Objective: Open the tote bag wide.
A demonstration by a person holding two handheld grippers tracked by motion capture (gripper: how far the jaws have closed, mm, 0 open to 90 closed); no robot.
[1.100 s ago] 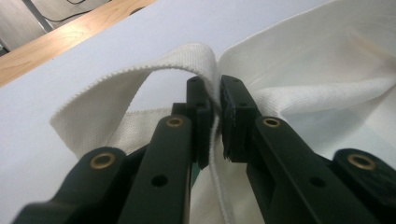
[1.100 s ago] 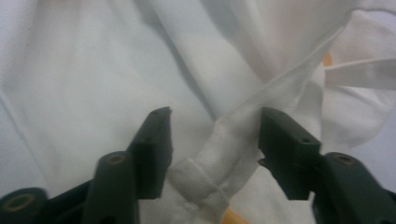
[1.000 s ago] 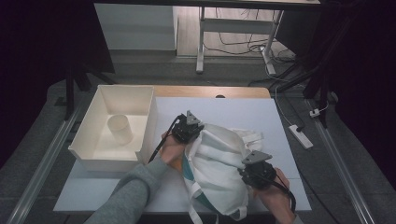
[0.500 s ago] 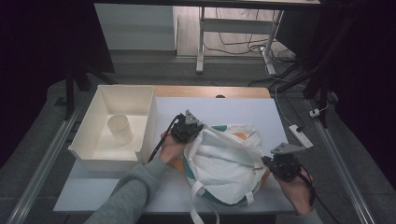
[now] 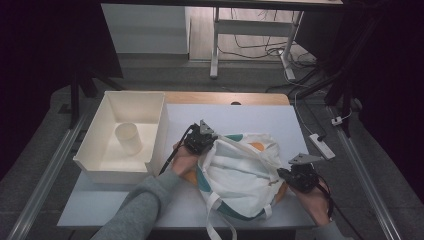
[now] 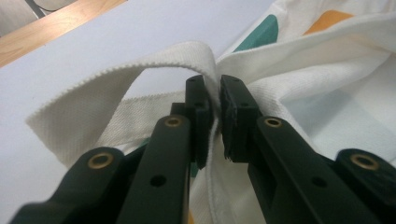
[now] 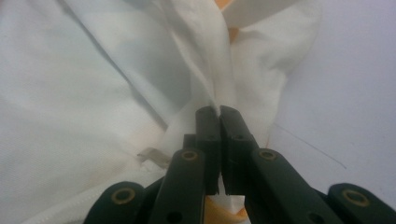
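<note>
A white cloth tote bag (image 5: 240,175) with teal and orange patches lies spread on the white table (image 5: 250,117). My left gripper (image 5: 210,145) is at the bag's upper left edge. In the left gripper view it (image 6: 217,93) is shut on the bag's rim where a woven strap (image 6: 116,79) loops off to the left. My right gripper (image 5: 286,175) is at the bag's right side. In the right gripper view it (image 7: 218,114) is shut on a pinched fold of the white fabric. Two straps (image 5: 220,225) trail over the table's front edge.
A white bin (image 5: 95,150) stands at the table's left with a white cup (image 5: 127,137) inside it. A white power strip (image 5: 321,146) lies on the floor off the right edge. A wooden strip (image 5: 225,97) runs along the far side.
My right gripper has moved to the right with the bag's edge in it, and the bunched bag has spread wider and flatter. The left gripper has stayed in place.
</note>
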